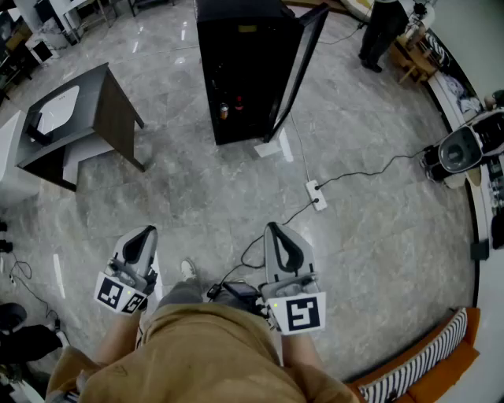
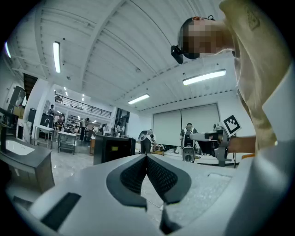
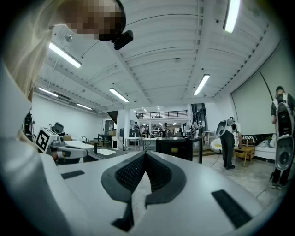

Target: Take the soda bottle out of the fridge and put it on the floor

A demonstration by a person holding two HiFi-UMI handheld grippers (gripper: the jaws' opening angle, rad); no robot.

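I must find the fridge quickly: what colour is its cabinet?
Black; the tall open-doored fridge shows best in the head view.

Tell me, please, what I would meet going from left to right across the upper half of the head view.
dark sink counter → black fridge with its door open → standing person → round white-and-black machine

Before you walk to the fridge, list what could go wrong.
1. The power strip and its cables lie on the floor toward the fridge: you might trip.
2. The open fridge door juts out on the right gripper's side and could be knocked.
3. Two small containers stand close inside; reaching may topple one.
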